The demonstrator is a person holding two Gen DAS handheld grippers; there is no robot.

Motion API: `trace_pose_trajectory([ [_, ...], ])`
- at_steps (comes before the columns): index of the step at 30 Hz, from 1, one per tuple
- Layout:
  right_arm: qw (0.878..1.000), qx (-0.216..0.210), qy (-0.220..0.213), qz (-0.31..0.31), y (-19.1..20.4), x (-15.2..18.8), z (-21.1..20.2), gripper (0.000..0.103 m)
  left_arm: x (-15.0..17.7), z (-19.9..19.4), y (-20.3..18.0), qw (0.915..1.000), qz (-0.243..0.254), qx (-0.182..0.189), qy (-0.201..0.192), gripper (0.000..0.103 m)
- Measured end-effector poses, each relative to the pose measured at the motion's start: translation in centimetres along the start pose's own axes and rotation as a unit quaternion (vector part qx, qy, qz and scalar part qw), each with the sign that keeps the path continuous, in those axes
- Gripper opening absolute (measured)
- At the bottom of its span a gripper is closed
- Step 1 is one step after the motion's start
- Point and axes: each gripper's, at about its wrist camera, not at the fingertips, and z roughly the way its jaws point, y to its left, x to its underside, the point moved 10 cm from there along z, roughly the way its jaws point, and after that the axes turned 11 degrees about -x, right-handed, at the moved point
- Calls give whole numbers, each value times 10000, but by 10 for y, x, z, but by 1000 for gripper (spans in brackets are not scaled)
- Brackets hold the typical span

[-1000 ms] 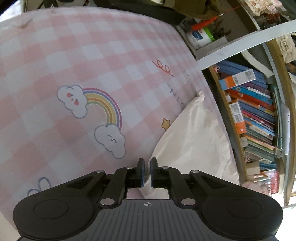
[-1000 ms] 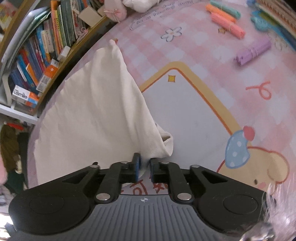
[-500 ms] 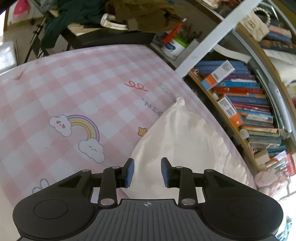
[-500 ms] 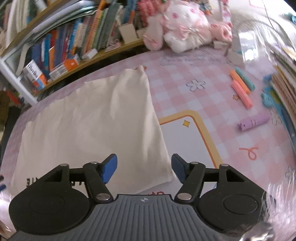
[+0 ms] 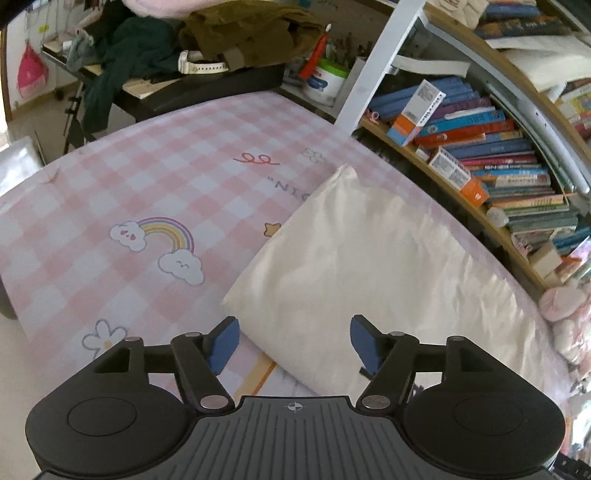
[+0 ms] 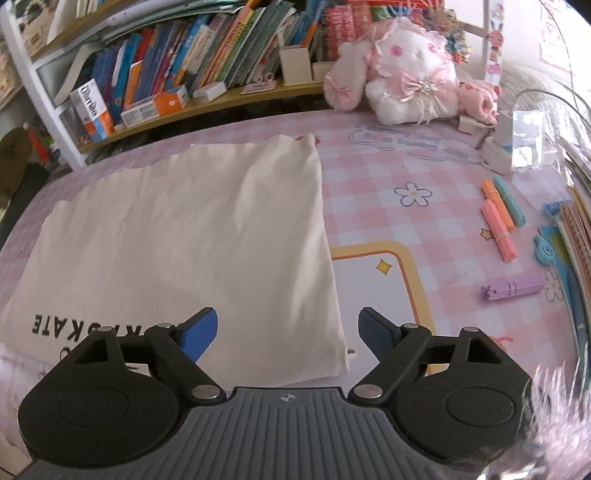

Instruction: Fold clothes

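Both the left gripper and right gripper have just been opening; their jaws now stand wide apart, clear above the folded cream cotton garment, which a second ago they pinched. It lies flat on the pink checked mat. Only the right view shows its black lettering.

We list from the left wrist view: left gripper, blue pads spread, jaws just opening, nothing clamped, poised above a cream garment lying folded on a pink checked mat printed with a rainbow. A bookshelf runs along the right; an olive bag sits beyond.
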Motion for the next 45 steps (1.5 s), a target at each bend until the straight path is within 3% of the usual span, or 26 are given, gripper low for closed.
trace_pose_trajectory([
  [8, 9997, -182, 94, -125, 5, 5, 8, 83, 12, -16, -16, 9994, 310, -101, -100, 74],
  [14, 9997, -188, 81, -161, 10, 8, 6, 83, 21, -15, -24, 9991, 414, -49, 43, 75],
  [26, 9995, 303, -112, 9, 36, 17, -5, 84, 11, -2, -52, 9910, 1104, 736, 197, 75],
  [30, 9985, 514, -166, 6, 65, 20, -6, 84, 5, 5, -50, 9832, 1383, 1122, 389, 75],
  [38, 9939, 758, -215, -772, 153, 36, 9, 86, -16, 23, -31, 9669, 1838, 1664, 598, 76],
  [45, 9829, 763, -77, -1673, 222, 47, 38, 86, -37, 44, -3, 9629, 1709, 1889, 896, 76],
])
